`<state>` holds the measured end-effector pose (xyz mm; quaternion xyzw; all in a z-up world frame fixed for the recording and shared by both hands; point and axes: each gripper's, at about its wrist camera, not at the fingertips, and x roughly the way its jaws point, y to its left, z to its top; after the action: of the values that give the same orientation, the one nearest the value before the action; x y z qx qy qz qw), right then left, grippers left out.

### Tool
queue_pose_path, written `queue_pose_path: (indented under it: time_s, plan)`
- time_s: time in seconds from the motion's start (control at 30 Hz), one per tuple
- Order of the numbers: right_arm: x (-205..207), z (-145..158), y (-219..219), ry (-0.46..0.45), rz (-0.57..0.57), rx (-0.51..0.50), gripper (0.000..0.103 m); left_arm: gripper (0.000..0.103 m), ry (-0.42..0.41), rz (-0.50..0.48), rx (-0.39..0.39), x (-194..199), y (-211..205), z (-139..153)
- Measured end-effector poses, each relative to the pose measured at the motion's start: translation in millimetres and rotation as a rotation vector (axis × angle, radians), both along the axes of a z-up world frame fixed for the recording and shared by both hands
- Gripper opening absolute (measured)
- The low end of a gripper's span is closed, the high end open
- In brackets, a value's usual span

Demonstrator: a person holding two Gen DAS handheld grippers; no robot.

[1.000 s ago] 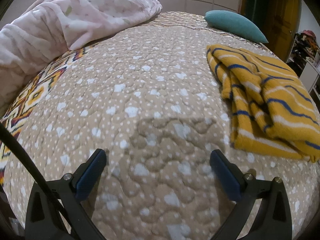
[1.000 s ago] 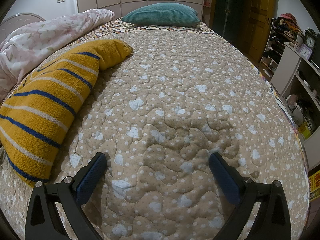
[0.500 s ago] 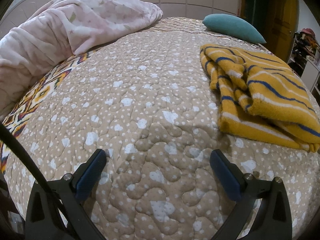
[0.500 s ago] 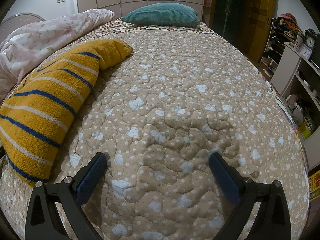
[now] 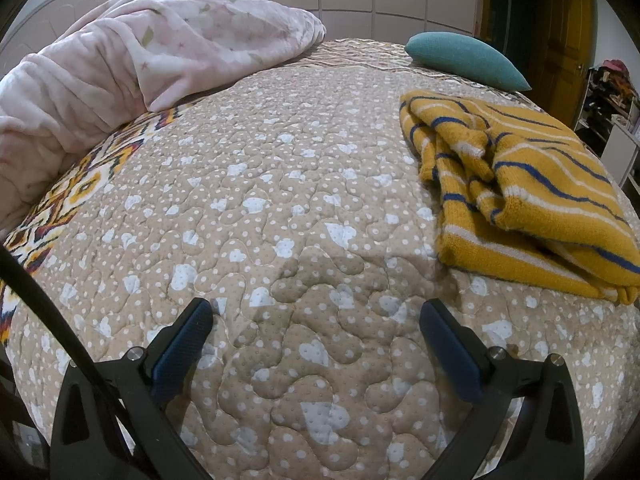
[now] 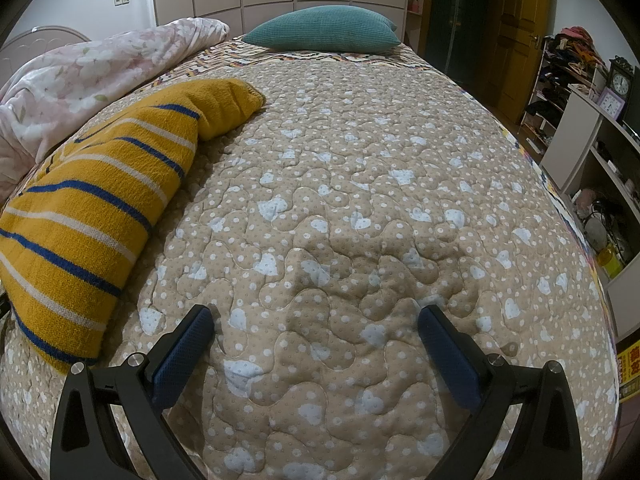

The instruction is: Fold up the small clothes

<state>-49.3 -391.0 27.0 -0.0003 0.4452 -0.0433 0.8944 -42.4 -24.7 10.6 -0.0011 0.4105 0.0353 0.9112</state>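
We held the left gripper (image 5: 316, 320) and right gripper (image 6: 316, 320) wide open and empty over the quilted beige bedspread (image 5: 280, 200), judging the soft, limp mustard-yellow blue-striped knitted garment (image 5: 520, 192) lying rumpled between them best pinched at a hem corner.

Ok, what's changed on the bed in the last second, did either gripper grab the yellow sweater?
No grab. The left gripper pulled back and rose a little, so the yellow striped sweater now sits farther off at its right. It stays open and empty. The right gripper has not moved and is also open, and the sweater lies as it did on the quilt.
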Motion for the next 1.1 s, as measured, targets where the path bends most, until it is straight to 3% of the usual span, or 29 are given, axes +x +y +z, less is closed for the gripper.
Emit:
queue_pose_path:
  time_s: [0.87,1.1]
  plan:
    - [3.1,-0.9,-0.5,0.008,-0.006,0.007,0.103,0.103,-0.002,-0.006,-0.026,-0.3,1.9,-0.8]
    - [4.5,2.6,-0.6,0.062,-0.167,0.074,0.103,0.103,-0.005,-0.004,-0.012,-0.4,0.7,-0.7]
